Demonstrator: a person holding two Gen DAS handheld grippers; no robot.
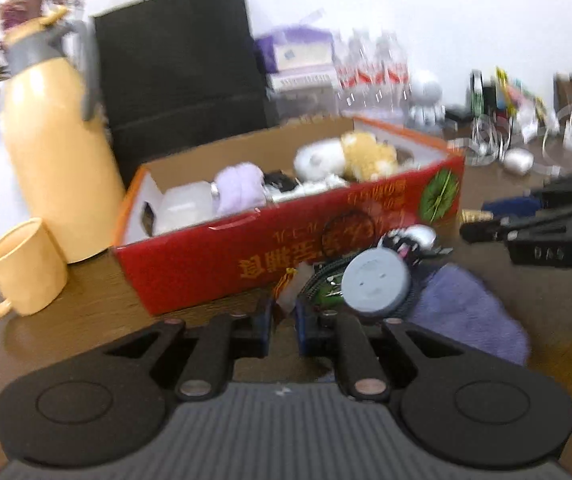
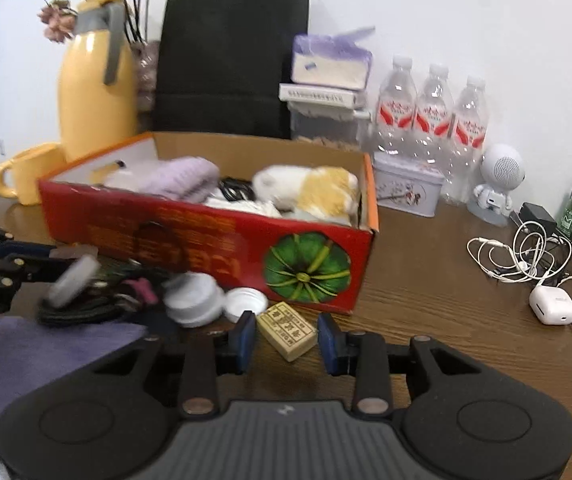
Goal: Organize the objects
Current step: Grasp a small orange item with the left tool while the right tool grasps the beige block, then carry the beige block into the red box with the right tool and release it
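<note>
1. Brown wooden desk (image 2: 446, 280) carries a red box (image 2: 214, 240) of soft toys.
2. Right gripper (image 2: 286, 340) stands part-open around the tan block (image 2: 286, 330), pads apart from it.
3. Left gripper (image 1: 284, 320) is nearly closed; whether it pinches anything is unclear.
4. Block looks light, rigid and smooth; its long sides suit the grasp.

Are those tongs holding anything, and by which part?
Left tongs pinch a small pale piece by its near end; blur hides what it is. Right tongs straddle a tan block without gripping.

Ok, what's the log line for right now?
left gripper: nearly closed, hold unclear | right gripper: open around tan block | red box: part-filled
</note>
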